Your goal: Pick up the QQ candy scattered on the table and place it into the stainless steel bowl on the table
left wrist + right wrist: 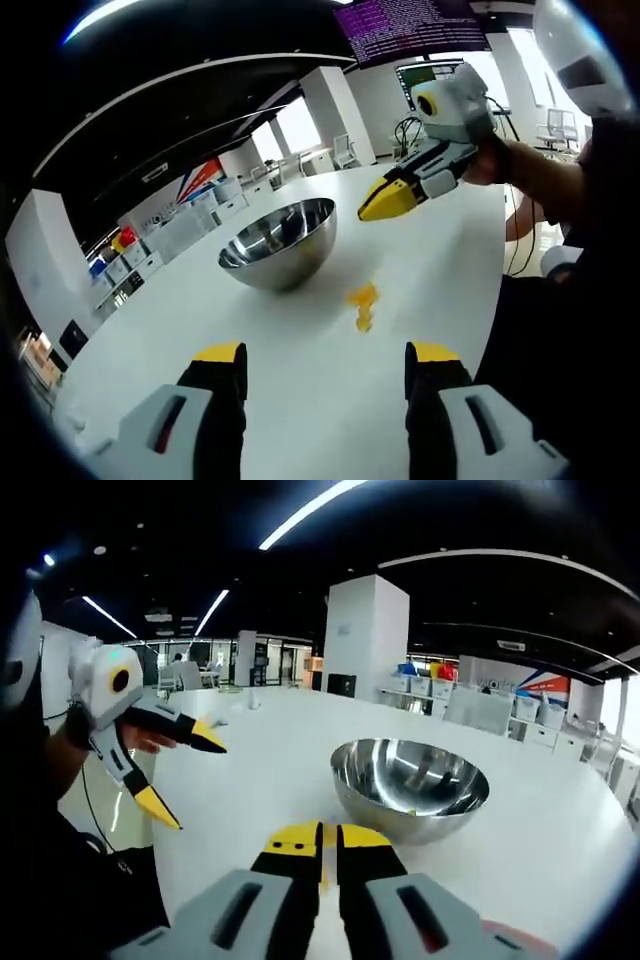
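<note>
Left gripper [325, 375]: jaws spread wide, nothing between them, held low over the white table [440, 260]. Yellow QQ candy [362, 304] lies on the table ahead of these jaws, a small cluster just beside the stainless steel bowl [279, 243], on its near side, not touching it.

Right gripper [327, 852]: jaws pressed together; whether a candy is pinched between the tips cannot be told. In the left gripper view it hangs above the table beyond the candy, near the bowl's rim. In the right gripper view a small yellow speck sits inside the bowl, possibly a candy already delivered.

Risks, judged from this layout: candy pieces are small and close together, so closing jaws may push one aside or take two; a nudge against the bowl could slide it; both grippers working the same patch could collide
</note>
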Motion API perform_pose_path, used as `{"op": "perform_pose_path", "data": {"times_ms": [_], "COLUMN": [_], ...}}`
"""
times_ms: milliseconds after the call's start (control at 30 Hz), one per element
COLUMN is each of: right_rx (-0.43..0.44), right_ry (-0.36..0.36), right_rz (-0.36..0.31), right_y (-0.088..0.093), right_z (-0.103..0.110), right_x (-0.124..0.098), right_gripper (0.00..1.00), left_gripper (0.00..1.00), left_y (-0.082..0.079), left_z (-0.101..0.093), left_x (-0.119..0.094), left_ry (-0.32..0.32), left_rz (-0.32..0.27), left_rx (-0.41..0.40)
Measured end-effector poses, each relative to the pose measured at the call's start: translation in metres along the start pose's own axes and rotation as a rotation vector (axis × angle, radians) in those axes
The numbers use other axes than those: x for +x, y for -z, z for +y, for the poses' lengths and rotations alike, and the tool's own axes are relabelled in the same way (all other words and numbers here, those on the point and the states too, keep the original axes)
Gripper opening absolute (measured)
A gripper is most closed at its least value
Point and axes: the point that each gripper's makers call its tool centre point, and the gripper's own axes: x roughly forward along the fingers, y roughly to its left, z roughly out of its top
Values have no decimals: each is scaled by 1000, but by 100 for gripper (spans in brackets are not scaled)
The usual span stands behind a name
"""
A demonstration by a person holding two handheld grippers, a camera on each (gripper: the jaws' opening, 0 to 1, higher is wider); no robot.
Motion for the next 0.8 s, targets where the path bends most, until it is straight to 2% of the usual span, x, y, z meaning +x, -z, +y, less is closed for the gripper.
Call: {"op": "perform_pose_path", "data": {"times_ms": [267, 333, 400, 467, 567, 800], "right_rx": [-65, -75, -78, -61, -43, -14], "right_ry": [42, 61, 74, 87, 118, 116], "right_rz": [-81, -105, -124, -123, -99, -51], "right_y": [-50, -65, -72, -70, -56, -25], "right_z": [-27, -37, -47, -57, -71, -76], "right_x": [-1, 2, 9, 21, 41, 75], "right_gripper": [4, 4, 4, 4, 4, 4], "left_gripper": [64, 64, 64, 64, 64, 64], "left_y": [1, 0, -1, -1, -1, 1], "left_z": [0, -1, 0, 0, 0, 1], "left_x": [-1, -1, -1, -1, -1, -4], "left_ry": [3, 4, 4, 0, 1, -4], "left_rz": [3, 3, 2, 4, 2, 10], "left_rx": [4, 5, 6, 9, 5, 6]}}
